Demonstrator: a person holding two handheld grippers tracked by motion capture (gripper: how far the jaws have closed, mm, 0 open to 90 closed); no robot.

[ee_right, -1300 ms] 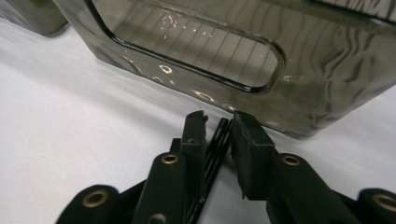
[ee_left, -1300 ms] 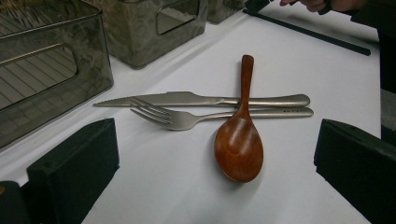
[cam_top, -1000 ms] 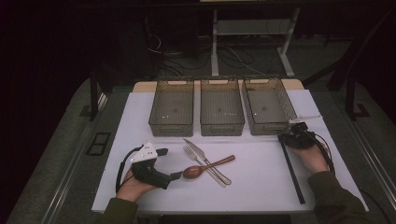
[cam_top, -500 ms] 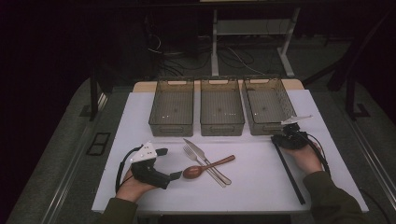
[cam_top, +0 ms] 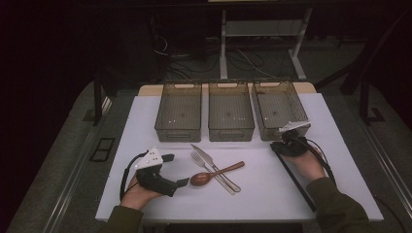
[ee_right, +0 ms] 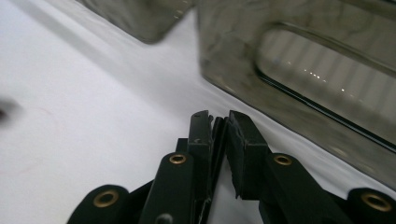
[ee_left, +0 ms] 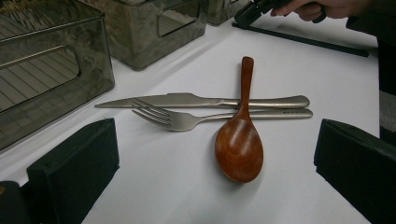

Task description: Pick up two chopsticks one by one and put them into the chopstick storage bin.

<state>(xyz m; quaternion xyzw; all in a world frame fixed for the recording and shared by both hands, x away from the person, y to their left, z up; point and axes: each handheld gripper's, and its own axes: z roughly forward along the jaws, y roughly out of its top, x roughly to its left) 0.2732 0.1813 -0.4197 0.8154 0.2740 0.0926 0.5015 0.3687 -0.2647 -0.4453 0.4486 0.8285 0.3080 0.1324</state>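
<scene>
A wooden spoon (cam_top: 214, 174) lies across a steel knife (cam_top: 209, 158) and fork (cam_top: 200, 161) in the middle of the white board (cam_top: 145, 121). My left gripper (cam_top: 176, 170) rests on the board just left of them, open. Its view looks straight at the spoon (ee_left: 238, 144), fork (ee_left: 187, 120) and knife (ee_left: 177, 99) ahead of its jaws. My right gripper (cam_top: 278, 144) sits before the right bin, shut on the far end of a long black stick (cam_top: 299, 182). That stick (ee_left: 317, 43) lies flat on the board. The right gripper (ee_right: 219, 121) has its pads pressed together on the thin black strip.
Three smoky see-through bins stand in a row at the back of the board: left (cam_top: 177, 131), middle (cam_top: 231, 132), right (cam_top: 265, 128). All look bare inside. The right bin's handle wall (ee_right: 327, 70) is close beside my right jaws. Dark floor and cables lie beyond the table.
My right gripper has slid left along the bins' front, swinging the far end of the black stick with it. The left gripper and the cutlery have kept still.
</scene>
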